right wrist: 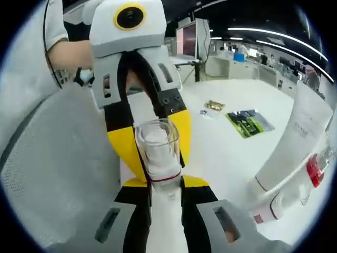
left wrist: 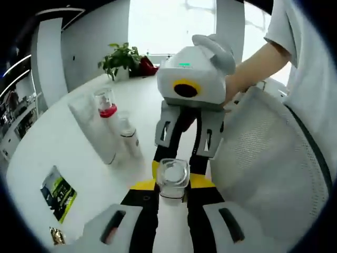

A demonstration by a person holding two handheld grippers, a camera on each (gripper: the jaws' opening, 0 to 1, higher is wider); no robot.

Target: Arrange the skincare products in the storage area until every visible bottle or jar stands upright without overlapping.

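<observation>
Both hand-held grippers meet on one clear jar: left hand-held gripper and right hand-held gripper each clamp it (likely a handover), tubes upright on the surface at ten o'clock

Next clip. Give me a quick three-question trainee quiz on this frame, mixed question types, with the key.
1. True or false: the clear jar lies on its side on the white table.
2. Which item stands nearest the white tube in the left gripper view? A) the potted plant B) the bottle with the red band C) the green leaflet
3. Fill in: the left gripper and the right gripper both close on the ____ from opposite sides.

Key
1. False: it is held upright between the two grippers, above the table.
2. B
3. clear jar
</observation>
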